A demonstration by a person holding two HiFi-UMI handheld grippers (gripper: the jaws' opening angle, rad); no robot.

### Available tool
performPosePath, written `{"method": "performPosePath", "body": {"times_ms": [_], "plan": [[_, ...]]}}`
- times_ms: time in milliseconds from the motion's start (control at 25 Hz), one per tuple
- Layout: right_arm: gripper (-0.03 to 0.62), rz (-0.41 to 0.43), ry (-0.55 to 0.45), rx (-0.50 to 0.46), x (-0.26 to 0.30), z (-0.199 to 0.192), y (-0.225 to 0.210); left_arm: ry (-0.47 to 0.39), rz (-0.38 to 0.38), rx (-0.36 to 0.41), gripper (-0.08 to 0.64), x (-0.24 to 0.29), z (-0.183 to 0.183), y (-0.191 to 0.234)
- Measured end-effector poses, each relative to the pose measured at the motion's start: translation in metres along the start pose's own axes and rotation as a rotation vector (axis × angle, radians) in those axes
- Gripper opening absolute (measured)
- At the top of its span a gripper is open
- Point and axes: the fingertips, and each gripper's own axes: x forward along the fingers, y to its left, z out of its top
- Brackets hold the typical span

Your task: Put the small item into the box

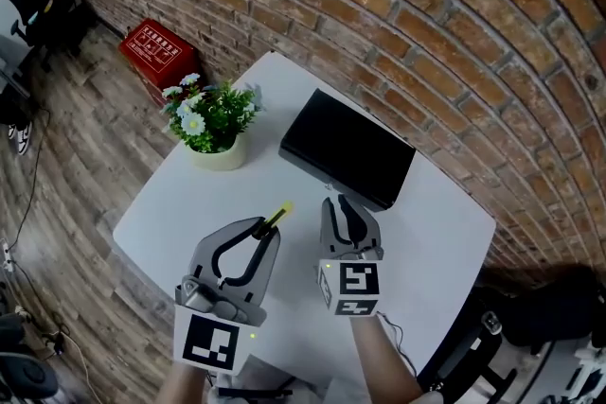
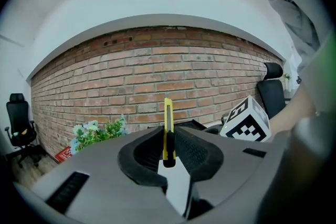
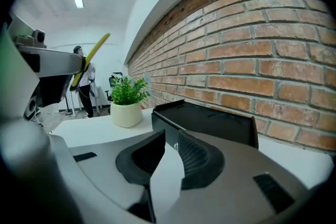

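Observation:
A yellow utility knife (image 1: 277,218) sticks out forward from my left gripper (image 1: 268,228), which is shut on it above the white table (image 1: 180,199). In the left gripper view the knife (image 2: 168,126) stands upright between the pads of the left gripper (image 2: 168,153). The black box (image 1: 347,148) lies closed at the table's far side by the brick wall. My right gripper (image 1: 339,203) hovers just in front of the box (image 3: 210,120), jaws close together with nothing between them. From the right gripper (image 3: 170,147) the knife (image 3: 92,57) shows at upper left.
A potted plant with white flowers (image 1: 212,122) stands at the table's far left. A red case (image 1: 157,52) sits on the wood floor by the wall. Office chairs stand at the room's left. The table's right edge lies close to the right gripper.

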Motion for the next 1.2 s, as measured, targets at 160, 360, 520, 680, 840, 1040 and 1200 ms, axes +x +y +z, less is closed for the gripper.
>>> {"method": "performPosePath", "body": {"times_ms": [160,360,520,680,840,1040,1200], "plan": [[0.061,-0.035,0.042,0.006,0.020,-0.013,-0.001,0.012,-0.002,-0.009,0.067,0.004,-0.009,0.007],[0.075,-0.084,0.099,0.023,0.036,-0.029,-0.005,0.021,-0.004,-0.017,0.067,0.009,-0.016,0.015],[0.094,-0.102,0.128,0.036,0.041,-0.038,-0.007,0.031,-0.007,-0.027,0.067,0.013,-0.022,0.017],[0.094,-0.123,0.150,0.049,0.047,-0.044,-0.010,0.033,-0.012,-0.026,0.067,0.016,-0.024,0.019],[0.092,-0.156,0.172,0.045,0.049,-0.045,-0.014,0.037,-0.012,-0.046,0.067,0.018,-0.028,0.019],[0.086,-0.153,0.181,0.035,0.051,-0.045,-0.014,0.032,-0.014,-0.045,0.067,0.020,-0.027,0.017],[0.083,-0.145,0.181,0.034,0.050,-0.046,-0.014,0.030,-0.012,-0.039,0.067,0.019,-0.025,0.016]]}}
